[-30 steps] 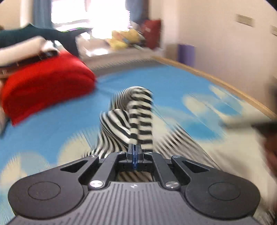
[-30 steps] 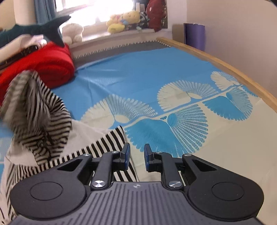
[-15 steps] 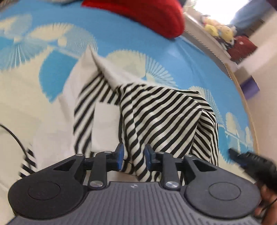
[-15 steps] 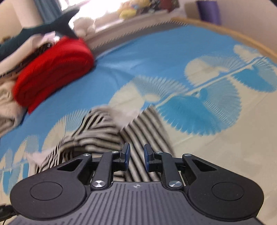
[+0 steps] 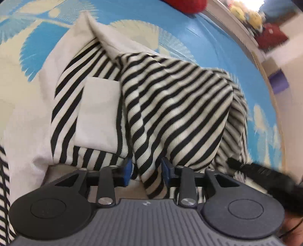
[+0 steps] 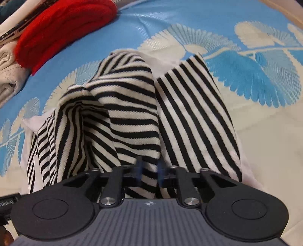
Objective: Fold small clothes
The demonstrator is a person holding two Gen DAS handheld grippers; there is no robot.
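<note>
A black-and-white striped garment [image 5: 176, 106] with white panels lies crumpled on the bed, one striped flap folded over the rest. My left gripper [image 5: 146, 168] points steeply down at it. Its jaws are closing, a striped fold stands between the blue pads, and they are still apart from it. In the right wrist view the same garment [image 6: 123, 106] fills the middle. My right gripper [image 6: 149, 168] is closing onto its near striped edge, pads blurred. The right gripper's dark tip [image 5: 255, 170] shows blurred at the left view's right edge.
The bed sheet [image 6: 265, 79] is blue with cream fan shapes. A folded red blanket [image 6: 62, 24] and cream cloths [image 6: 7, 75] lie at the far left. Plush toys [image 5: 244, 13] and a purple object [image 5: 278, 83] sit beyond the wooden bed edge.
The left gripper let go of the lifted striped part, rolled and dropped close over the garment, which now lies draped. The right gripper came down onto the garment's near edge.
</note>
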